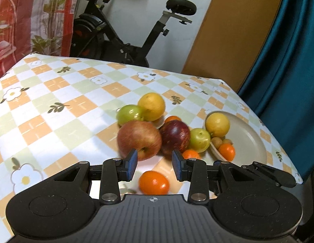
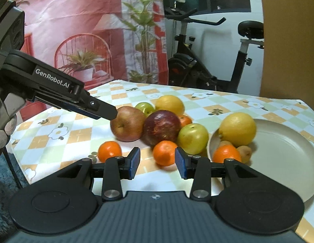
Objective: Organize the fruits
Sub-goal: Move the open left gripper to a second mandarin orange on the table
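A pile of fruit lies on the checked tablecloth: a light red apple (image 1: 139, 139) (image 2: 127, 124), a dark red apple (image 1: 174, 137) (image 2: 162, 127), green fruits (image 1: 199, 140) (image 2: 193, 138), a yellow orange (image 1: 152, 106) (image 2: 170, 104) and small mandarins (image 1: 154, 182) (image 2: 164, 152). A beige plate (image 1: 248, 139) (image 2: 282, 151) holds a yellow orange (image 1: 217, 124) (image 2: 238, 129), a mandarin (image 2: 225, 154) and small brown fruits. My left gripper (image 1: 155, 165) is open, hovering just before the light red apple; in the right wrist view its tip (image 2: 108, 112) is at that apple. My right gripper (image 2: 157, 163) is open, empty, in front of a mandarin.
The table's far edge (image 1: 116, 62) and right edge (image 1: 278, 141) are close to the fruit. An exercise bike (image 1: 124, 30) stands behind the table, a teal curtain (image 1: 288, 60) at right, a printed backdrop (image 2: 86, 30) at left.
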Demonstrator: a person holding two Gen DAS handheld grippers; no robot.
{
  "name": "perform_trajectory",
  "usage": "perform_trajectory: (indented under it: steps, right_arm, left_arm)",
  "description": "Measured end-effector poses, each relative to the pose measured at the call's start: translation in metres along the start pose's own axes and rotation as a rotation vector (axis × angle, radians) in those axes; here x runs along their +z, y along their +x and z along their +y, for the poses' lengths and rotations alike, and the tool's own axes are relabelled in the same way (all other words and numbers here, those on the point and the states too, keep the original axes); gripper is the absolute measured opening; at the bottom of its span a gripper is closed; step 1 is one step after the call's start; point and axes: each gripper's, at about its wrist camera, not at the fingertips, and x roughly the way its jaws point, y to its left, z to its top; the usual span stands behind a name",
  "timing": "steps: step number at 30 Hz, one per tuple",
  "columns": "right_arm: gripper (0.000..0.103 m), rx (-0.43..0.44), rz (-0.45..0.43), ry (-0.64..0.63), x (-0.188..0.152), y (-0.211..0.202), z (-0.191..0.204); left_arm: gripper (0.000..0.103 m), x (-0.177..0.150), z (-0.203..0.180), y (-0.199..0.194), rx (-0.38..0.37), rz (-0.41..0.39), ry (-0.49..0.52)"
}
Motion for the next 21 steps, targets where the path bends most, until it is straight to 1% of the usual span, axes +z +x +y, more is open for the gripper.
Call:
perform_trajectory:
  steps: [6,10,16,21]
  right_arm:
    - [0.042,0.019,0.023,-0.022,0.0,0.005,0.01]
    - [0.042,0.048,0.043,-0.057,0.001,0.011,0.023]
    - [0.042,0.076,0.076,-0.083,0.001,0.027,0.034]
    - [0.042,0.095,0.088,-0.1,0.002,0.034,0.039]
  left_arm:
    - [0.039,-0.008,0.018,-0.006,0.01,0.004,-0.041]
    - [0.039,-0.012,0.027,-0.007,0.009,-0.002,-0.065]
    - [0.039,-0.02,0.033,-0.003,0.009,-0.002,-0.068]
    - [0.039,-0.023,0.031,-0.001,-0.01,-0.003,-0.058]
